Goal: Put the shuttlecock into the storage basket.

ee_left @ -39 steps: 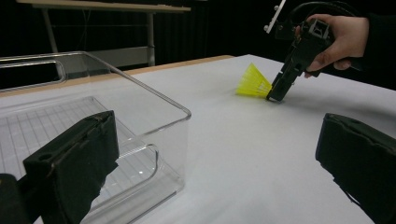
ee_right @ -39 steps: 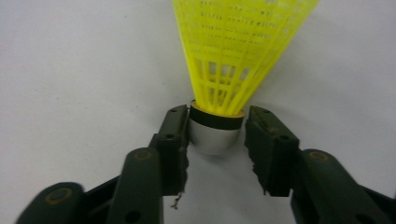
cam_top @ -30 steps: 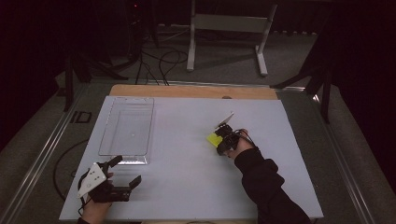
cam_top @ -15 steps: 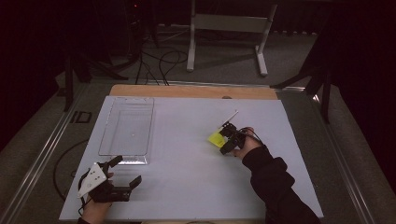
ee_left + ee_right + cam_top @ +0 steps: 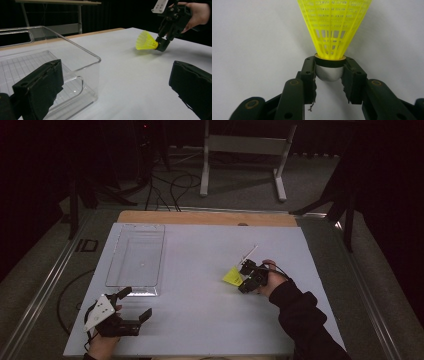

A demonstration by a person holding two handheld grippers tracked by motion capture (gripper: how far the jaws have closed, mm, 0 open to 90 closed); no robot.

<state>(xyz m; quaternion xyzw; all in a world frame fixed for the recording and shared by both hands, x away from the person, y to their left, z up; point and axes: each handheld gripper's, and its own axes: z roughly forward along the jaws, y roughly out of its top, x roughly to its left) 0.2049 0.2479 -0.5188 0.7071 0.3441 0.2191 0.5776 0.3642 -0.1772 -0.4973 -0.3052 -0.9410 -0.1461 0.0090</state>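
Right gripper view puts my right gripper (image 5: 329, 75) clamped on the yellow shuttlecock (image 5: 333, 27) by its rounded cap, skirt pointing straight ahead over the white table (image 5: 200, 270). Off to its side, my left gripper (image 5: 131, 304) rests with jaws apart beside the clear tray (image 5: 50, 50).

High view overlooks the table (image 5: 200, 320); tong cameras sit close, sharing the shuttlecock (image 5: 146, 41).

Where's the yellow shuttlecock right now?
In the high view the yellow shuttlecock is right of the table's centre, clamped by its cork in the right gripper, well away from the clear bin.
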